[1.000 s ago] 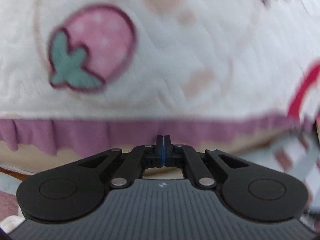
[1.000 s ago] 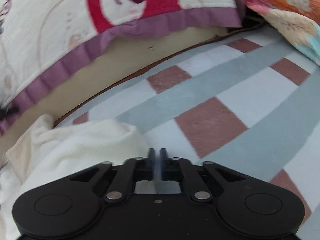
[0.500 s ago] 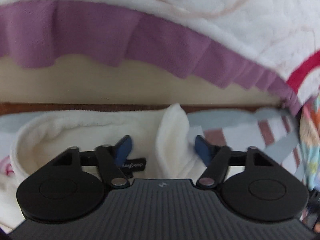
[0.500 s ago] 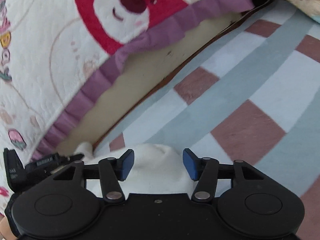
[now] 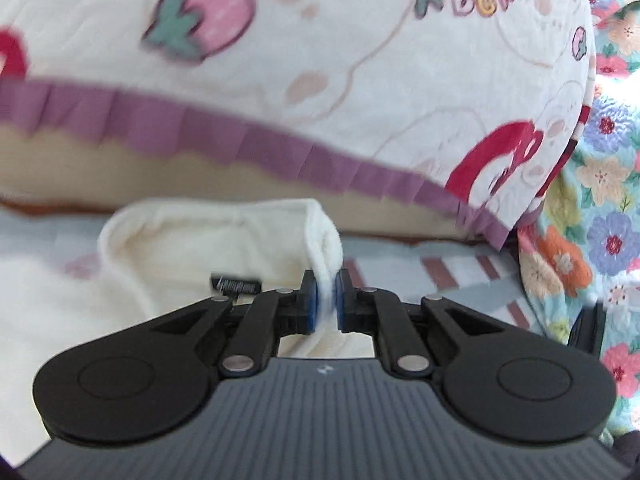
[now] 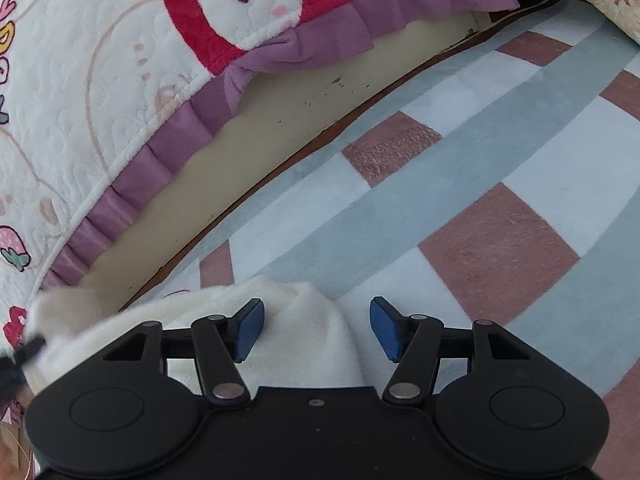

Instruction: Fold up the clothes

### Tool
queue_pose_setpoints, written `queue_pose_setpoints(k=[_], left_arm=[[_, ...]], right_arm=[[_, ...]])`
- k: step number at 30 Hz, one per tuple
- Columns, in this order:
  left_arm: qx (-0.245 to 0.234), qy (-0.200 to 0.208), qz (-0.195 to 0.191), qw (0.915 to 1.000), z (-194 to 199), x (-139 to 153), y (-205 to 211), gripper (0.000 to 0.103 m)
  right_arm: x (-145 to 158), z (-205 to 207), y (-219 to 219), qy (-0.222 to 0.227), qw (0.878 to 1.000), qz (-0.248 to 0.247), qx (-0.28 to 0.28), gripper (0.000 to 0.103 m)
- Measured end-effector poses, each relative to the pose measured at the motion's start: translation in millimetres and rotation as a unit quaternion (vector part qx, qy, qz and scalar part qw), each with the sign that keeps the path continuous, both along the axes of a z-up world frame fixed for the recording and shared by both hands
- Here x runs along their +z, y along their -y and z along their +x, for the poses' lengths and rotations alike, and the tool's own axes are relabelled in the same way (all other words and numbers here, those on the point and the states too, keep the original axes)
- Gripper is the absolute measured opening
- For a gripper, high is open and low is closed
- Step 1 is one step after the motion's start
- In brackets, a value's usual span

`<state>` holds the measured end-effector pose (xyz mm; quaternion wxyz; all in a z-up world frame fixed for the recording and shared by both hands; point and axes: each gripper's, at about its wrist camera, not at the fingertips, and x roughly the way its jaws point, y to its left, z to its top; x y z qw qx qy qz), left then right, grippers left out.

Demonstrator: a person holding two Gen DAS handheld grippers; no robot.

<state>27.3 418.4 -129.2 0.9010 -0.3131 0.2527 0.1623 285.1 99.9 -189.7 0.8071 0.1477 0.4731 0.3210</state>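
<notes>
Now: left gripper (image 5: 325, 296) is clamped on cream garment (image 5: 200, 240) collar fold | right gripper (image 6: 316, 328) jaws are opening, garment (image 6: 296, 320) lying unpinched between them | checked rug (image 6: 460, 200) is seen beneath.

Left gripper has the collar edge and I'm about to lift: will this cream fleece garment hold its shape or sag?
Probably sag: the cream fleece garment already slumps in soft rounded folds on the checked rug. It looks light; the thin edge pinched in the left gripper crumples easily. The fuzzy pile should resist slipping, but the right gripper, jaws opening, only straddles a fold, so that side would likely droop.
</notes>
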Motion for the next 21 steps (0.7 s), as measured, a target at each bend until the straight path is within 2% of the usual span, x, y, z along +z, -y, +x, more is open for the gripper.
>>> queue_pose_setpoints(k=[4,8,11,14,15,19,20,21], left_arm=[[-0.008,-0.006,-0.008,0.9999,-9.3,-8.2,6.8,0.008],[-0.06,-0.024,0.026,0.9976,-17.2,-14.1,28.0,0.008],[-0.075,-0.039,0.032,0.9959,-24.2,-19.2,35.2,0.008],[-0.091,-0.058,0.069,0.9917,-29.2,-18.7,41.5,0.008],[-0.089,-0.054,0.075,0.9918,-25.8,-13.5,38.0,0.008],[-0.073,-0.029,0.094,0.9925,-9.2,10.4,20.8,0.008],[-0.069,-0.023,0.099,0.9924,-5.1,16.4,16.4,0.008],[-0.057,-0.009,0.121,0.991,2.2,28.1,5.6,0.008]], right_arm=[[5.9,-4.8,-3.5,0.015,1.0,-0.002,0.013,0.064],[6.1,-5.1,-4.7,0.015,1.0,0.017,0.018,0.065],[8.9,-7.4,-8.1,0.019,0.999,0.026,0.026,0.065],[15.3,-14.9,-15.5,0.03,0.998,0.033,0.041,0.068],[16.1,-18.2,-20.2,0.032,0.998,0.032,0.052,0.068],[8.2,-28.9,-37.5,0.069,0.994,-0.038,0.073,0.069],[5.5,-28.9,-37.6,0.067,0.994,-0.045,0.072,0.069],[3.9,-27.3,-35.7,0.059,0.995,-0.043,0.067,0.069]])
